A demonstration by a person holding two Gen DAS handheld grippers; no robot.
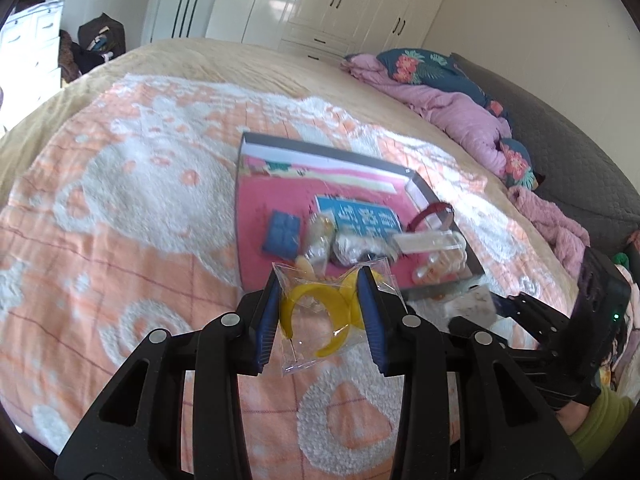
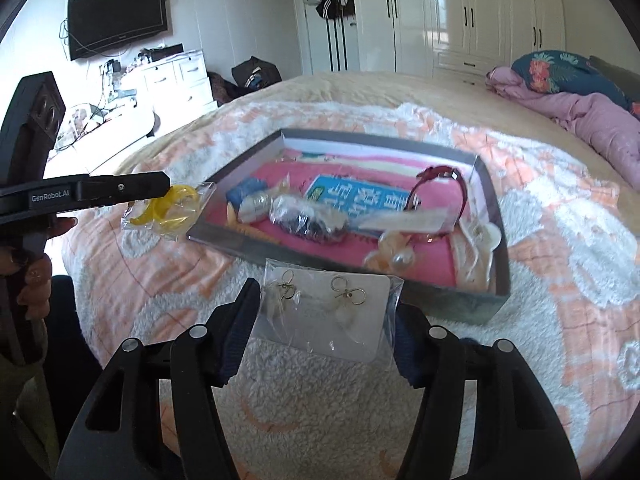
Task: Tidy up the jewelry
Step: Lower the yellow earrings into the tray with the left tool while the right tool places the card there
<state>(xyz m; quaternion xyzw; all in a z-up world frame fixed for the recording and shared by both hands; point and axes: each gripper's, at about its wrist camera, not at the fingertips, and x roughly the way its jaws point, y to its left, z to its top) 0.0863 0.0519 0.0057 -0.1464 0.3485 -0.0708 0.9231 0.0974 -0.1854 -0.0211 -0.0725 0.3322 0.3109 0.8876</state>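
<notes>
My left gripper point(image 1: 320, 280) is shut on a clear bag with yellow hoop earrings point(image 1: 316, 312), held just short of the near edge of the grey tray point(image 1: 320, 152). From the right wrist view this left gripper point(image 2: 166, 186) comes in from the left, and the yellow bag point(image 2: 168, 210) hangs at its tip beside the tray's left corner. My right gripper point(image 2: 326, 304) is shut on a clear bag holding a white card with gold bow earrings point(image 2: 320, 312), close to the tray's front wall point(image 2: 440, 304). The pink-lined tray holds several packets.
Inside the tray lie a blue pouch point(image 1: 282, 234), a blue printed card point(image 2: 356, 196), a red bangle point(image 2: 440, 184), clear packets point(image 2: 304, 216) and pearl pieces point(image 2: 396, 256). The tray rests on an orange-and-white blanket point(image 1: 140, 200). Pink bedding point(image 1: 460, 112) is piled at the right.
</notes>
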